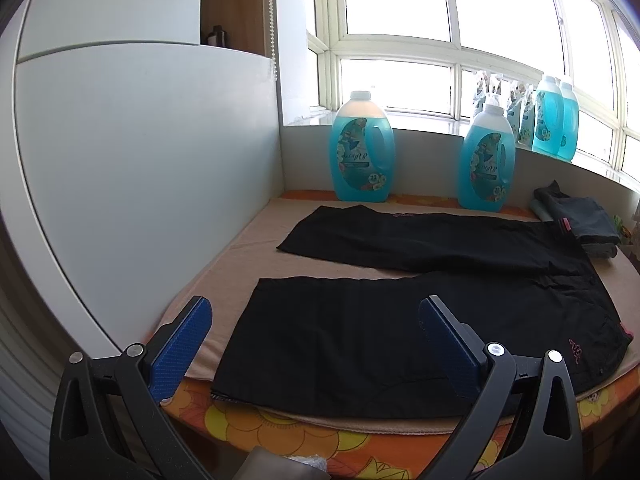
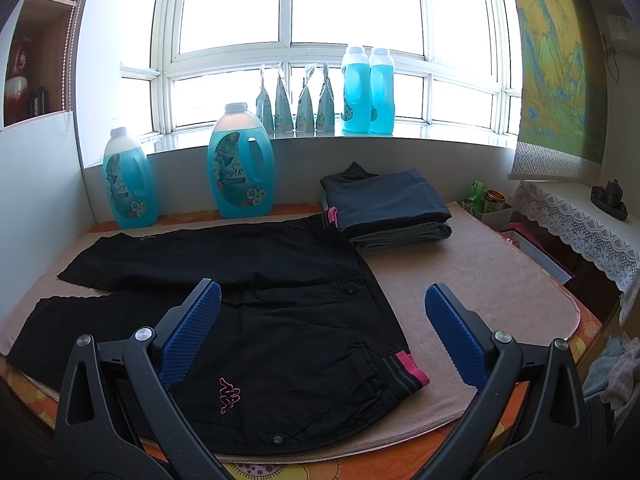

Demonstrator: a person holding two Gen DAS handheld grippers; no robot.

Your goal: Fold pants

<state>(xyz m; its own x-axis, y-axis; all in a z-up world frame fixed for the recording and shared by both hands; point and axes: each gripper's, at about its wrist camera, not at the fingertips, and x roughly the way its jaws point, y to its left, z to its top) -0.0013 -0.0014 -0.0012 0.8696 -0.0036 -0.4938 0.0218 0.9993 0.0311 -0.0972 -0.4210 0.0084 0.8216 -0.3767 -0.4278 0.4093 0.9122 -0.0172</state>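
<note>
Black pants lie flat and spread out on a beige pad, legs apart and pointing left, waistband with a pink stripe at the right. In the right wrist view the same pants show a pink logo near the front edge. My left gripper hovers open above the near leg's cuff end, nothing between its blue pads. My right gripper is open too, hanging over the hip and waistband area, holding nothing.
Two big blue detergent bottles stand at the back of the pad. Folded dark garments are stacked at the back right. More bottles and pouches line the windowsill. A white cabinet wall closes the left side. An orange floral sheet edges the front.
</note>
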